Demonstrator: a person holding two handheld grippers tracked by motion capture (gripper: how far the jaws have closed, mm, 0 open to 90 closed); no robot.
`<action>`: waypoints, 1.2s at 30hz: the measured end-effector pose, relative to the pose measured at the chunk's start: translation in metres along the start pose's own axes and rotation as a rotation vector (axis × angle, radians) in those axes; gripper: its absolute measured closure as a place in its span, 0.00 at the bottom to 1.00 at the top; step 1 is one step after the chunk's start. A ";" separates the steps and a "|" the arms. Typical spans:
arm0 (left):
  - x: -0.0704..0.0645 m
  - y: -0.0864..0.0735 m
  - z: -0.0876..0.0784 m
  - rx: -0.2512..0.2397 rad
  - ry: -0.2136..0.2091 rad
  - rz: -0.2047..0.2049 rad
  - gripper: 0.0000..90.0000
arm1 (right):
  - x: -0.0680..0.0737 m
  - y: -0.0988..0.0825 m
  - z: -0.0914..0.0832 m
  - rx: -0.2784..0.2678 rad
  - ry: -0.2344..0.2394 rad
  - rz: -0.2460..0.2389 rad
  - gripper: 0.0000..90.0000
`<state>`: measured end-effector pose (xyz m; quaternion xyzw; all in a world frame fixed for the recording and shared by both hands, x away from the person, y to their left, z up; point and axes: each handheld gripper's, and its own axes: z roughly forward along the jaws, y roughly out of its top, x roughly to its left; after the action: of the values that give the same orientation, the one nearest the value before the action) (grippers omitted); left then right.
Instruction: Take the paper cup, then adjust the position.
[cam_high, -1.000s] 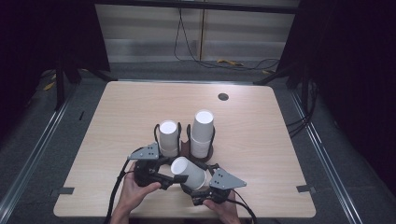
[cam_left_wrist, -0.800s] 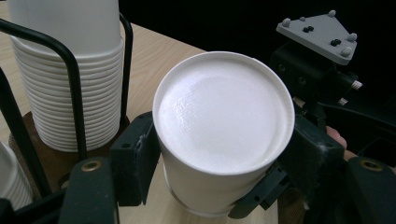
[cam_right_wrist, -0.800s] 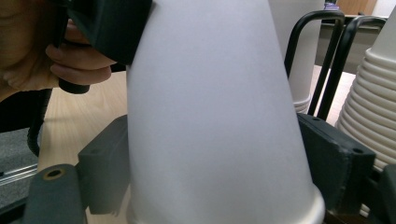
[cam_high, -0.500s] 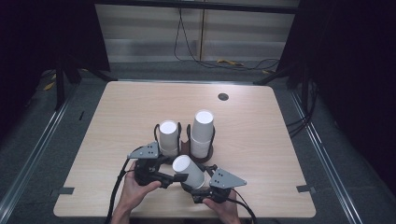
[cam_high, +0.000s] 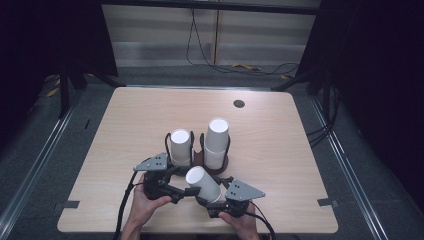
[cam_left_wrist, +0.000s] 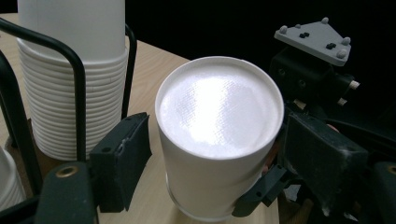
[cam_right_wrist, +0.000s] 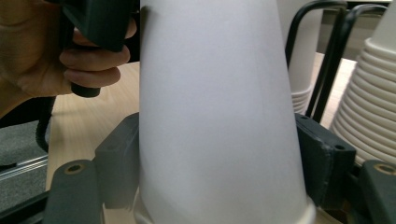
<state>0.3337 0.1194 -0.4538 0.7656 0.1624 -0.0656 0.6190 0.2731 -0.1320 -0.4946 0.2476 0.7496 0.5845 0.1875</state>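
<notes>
Near the table's front edge, the right gripper (cam_high: 207, 196) clamps the white cup (cam_high: 203, 183); the left gripper (cam_high: 184, 192), angled inward, has just been opening around it.

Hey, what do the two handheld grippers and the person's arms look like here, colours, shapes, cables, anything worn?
Both the left gripper and the right gripper are black, blocky bodies, each topped by a grey three-cornered plate with small studs. Their jaws are flat black pads, scuffed at the edges. A black cable trails from each toward the person. The forearms are bare: no sleeves, gloves or watch in sight.
</notes>
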 end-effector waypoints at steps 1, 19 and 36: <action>0.000 0.000 0.000 0.007 0.005 0.006 0.25 | -0.001 0.000 -0.001 -0.001 0.002 0.003 0.29; 0.004 -0.010 -0.018 0.015 0.077 0.013 0.21 | -0.011 0.003 -0.008 0.088 0.007 0.027 0.30; 0.002 -0.006 -0.018 0.044 0.085 0.035 0.22 | -0.014 0.007 -0.005 0.186 0.041 -0.003 0.30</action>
<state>0.3318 0.1383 -0.4558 0.7837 0.1738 -0.0258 0.5958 0.2829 -0.1426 -0.4868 0.2509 0.8046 0.5171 0.1493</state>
